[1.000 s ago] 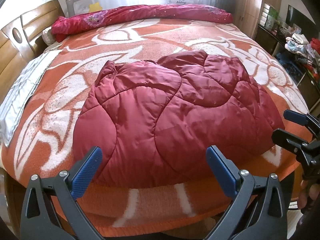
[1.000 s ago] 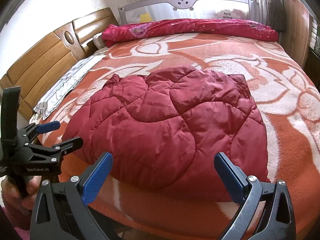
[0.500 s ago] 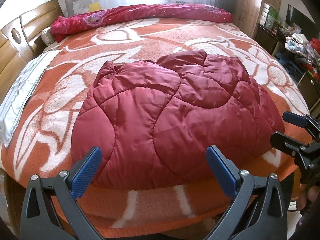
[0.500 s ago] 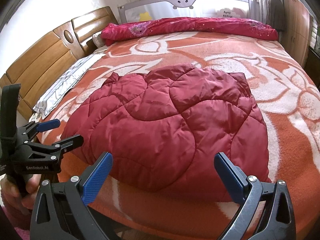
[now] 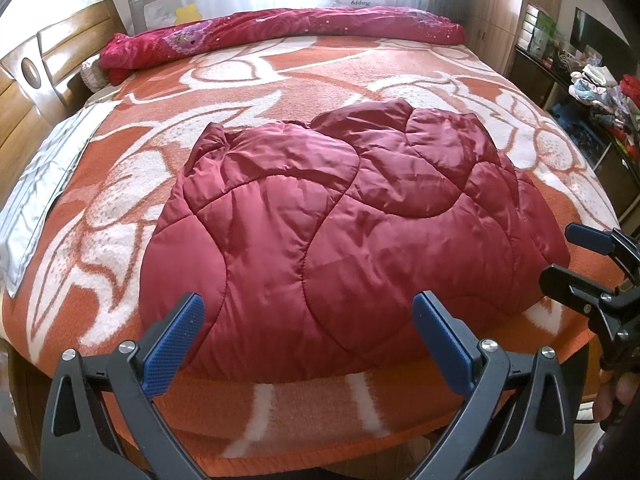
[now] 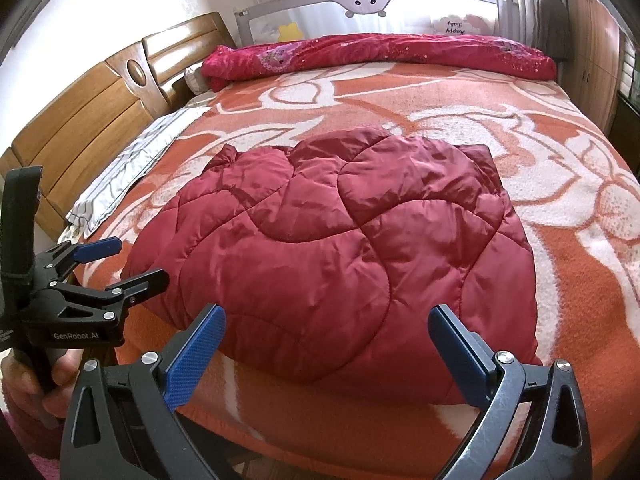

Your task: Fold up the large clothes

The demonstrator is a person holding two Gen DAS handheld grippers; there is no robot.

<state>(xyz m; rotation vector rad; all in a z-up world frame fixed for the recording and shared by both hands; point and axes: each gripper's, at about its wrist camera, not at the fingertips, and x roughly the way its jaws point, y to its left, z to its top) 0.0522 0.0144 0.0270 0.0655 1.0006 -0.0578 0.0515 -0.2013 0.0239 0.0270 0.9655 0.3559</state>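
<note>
Left wrist view: left gripper (image 5: 308, 328) spread wide, nothing between the blue pads (image 5: 173, 347). Dark red quilted jacket (image 5: 352, 224) lies bundled straight ahead of the fingers, on the orange-and-white blanket (image 5: 120, 184), its near hem just past the fingertips, near the blanket's front edge. No contact visible. Right gripper (image 5: 560, 254) comes in from the right side, fingers apart, tips just beside the jacket's right edge; can't tell if touching. Red floral duvet (image 5: 280, 32) rolled along the far side of the bed, wooden headboard (image 5: 28, 80) far left.

Right wrist view: right gripper (image 6: 326, 348) also wide, empty. Jacket (image 6: 340, 248) directly ahead and slightly left, near hem between and just beyond the pads (image 6: 195, 362). Left gripper (image 6: 120, 260) sits at left, fingers parted, tips near the jacket's left edge, held by a hand (image 6: 36, 384) low left. Grey-white cloth (image 6: 132, 168) lies far left along the headboard side.
</note>
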